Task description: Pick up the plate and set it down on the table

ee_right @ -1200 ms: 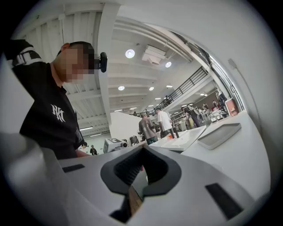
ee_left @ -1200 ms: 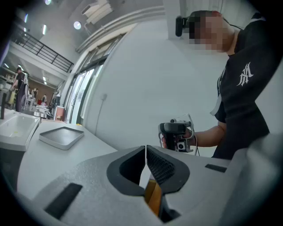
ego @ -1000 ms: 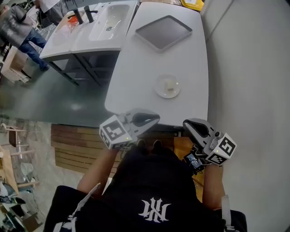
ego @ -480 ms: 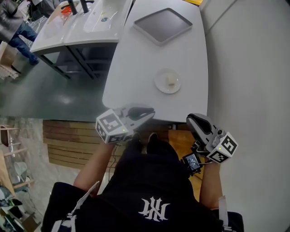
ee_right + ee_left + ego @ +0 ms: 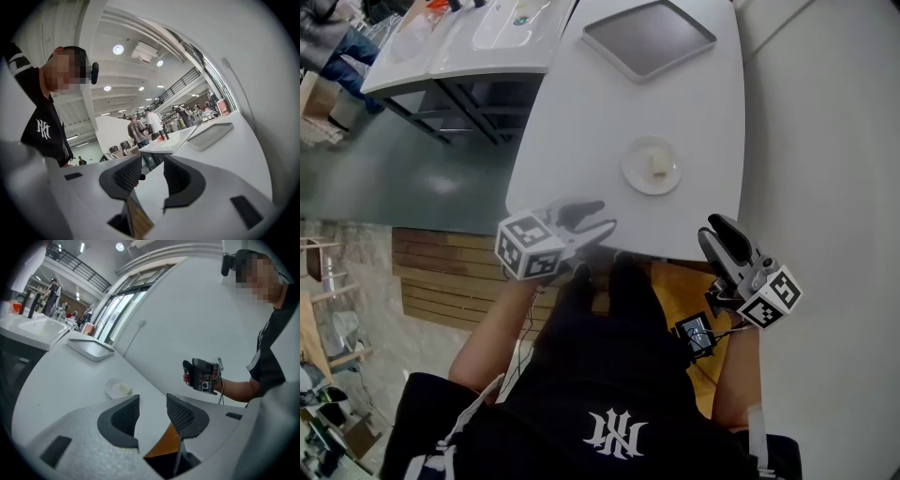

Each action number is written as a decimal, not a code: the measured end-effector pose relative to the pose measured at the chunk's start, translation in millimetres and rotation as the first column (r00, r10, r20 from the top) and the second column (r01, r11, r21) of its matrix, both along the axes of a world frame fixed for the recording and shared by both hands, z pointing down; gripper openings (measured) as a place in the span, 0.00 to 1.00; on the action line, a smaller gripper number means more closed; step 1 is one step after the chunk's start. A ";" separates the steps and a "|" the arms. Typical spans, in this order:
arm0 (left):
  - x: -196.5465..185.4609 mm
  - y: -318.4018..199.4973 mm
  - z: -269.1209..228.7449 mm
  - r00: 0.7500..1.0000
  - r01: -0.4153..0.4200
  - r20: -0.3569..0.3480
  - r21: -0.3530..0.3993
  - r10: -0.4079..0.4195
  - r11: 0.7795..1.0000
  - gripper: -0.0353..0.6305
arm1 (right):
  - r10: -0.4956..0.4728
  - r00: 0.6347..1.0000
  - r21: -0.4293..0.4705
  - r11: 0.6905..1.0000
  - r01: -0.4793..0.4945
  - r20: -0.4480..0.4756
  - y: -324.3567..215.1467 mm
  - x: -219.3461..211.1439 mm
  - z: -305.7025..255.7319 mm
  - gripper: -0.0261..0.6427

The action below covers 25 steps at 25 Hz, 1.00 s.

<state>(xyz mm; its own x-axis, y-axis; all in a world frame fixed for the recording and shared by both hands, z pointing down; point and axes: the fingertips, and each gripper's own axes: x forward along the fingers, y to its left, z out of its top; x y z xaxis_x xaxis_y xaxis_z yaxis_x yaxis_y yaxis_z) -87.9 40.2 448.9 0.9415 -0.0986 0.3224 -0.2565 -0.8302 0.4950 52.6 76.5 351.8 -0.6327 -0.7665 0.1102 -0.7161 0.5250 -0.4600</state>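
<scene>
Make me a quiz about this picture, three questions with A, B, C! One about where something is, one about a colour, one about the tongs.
1. Where is the small plate?
A) on the white table, outside the tray
B) in the tray
C) on the floor
2. What colour is the tray?
A) red
B) grey
C) yellow
3. What are the left tongs doing?
A) squeezing the plate
B) holding a cup
C) open, holding nothing
Answers: 1 A, it sits on bare tabletop apart from the tray. 2 B, plain grey all over. 3 C, the jaws have just been opening, with nothing between them.
</scene>
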 end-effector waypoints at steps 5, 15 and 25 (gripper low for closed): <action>22.7 -36.9 31.5 0.989 0.139 0.070 -0.135 -0.130 0.981 0.32 | -0.045 0.999 -0.150 0.988 0.043 -0.012 -38.1 37.4 49.9 0.26; 52.7 -114.7 70.8 0.943 0.306 0.224 -0.287 -0.246 0.908 0.32 | -0.122 0.991 -0.520 0.843 0.137 0.063 -135.7 72.4 147.1 0.30; 60.4 -117.3 99.7 0.915 0.334 0.358 -0.409 -0.188 0.849 0.32 | -0.165 0.983 -0.712 0.680 0.175 0.084 -157.5 76.8 197.2 0.30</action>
